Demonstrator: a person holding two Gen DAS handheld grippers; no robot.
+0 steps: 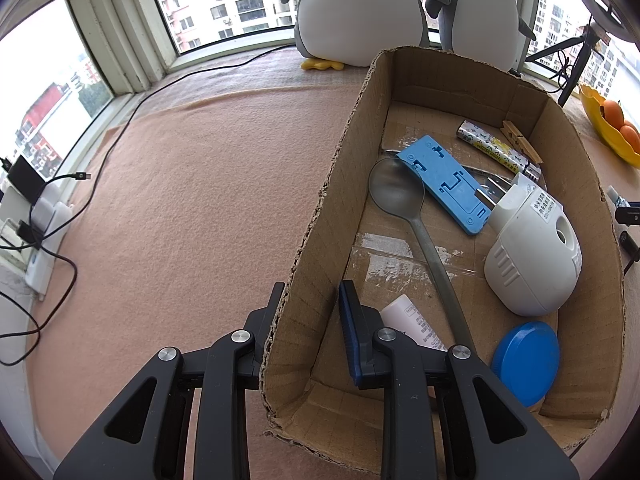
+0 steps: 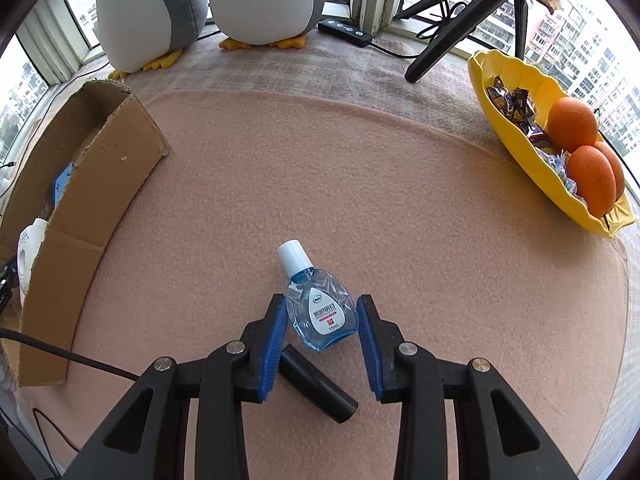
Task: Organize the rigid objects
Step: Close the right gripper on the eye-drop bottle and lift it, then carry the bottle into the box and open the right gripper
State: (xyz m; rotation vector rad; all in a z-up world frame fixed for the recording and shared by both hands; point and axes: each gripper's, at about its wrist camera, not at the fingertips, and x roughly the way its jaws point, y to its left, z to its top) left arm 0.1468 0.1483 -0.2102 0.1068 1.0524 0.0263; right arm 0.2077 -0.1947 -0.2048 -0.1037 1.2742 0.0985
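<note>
The left gripper [image 1: 308, 312] is clamped on the near-left wall of the cardboard box [image 1: 460, 76], one finger outside and one inside, so it steadies the box. Inside the box lie a spoon [image 1: 404, 200], a blue plastic holder [image 1: 448, 184], a white plug-in device [image 1: 532, 256] and a blue lid [image 1: 526, 362]. If this hold pulls sideways, the thin torn wall may bend or the box may slide.

In the right wrist view, the right gripper [image 2: 322, 332] stands around the eye-drop bottle [image 2: 320, 316], which lies on the pink cloth [image 2: 360, 184], to the right of the box. The pads look just beside the bottle's sides; whether they press yet cannot be told. The bottle is smooth and rounded, so it could squirt out forward. The black cylinder [image 2: 320, 388] lies near and may be knocked.
</note>
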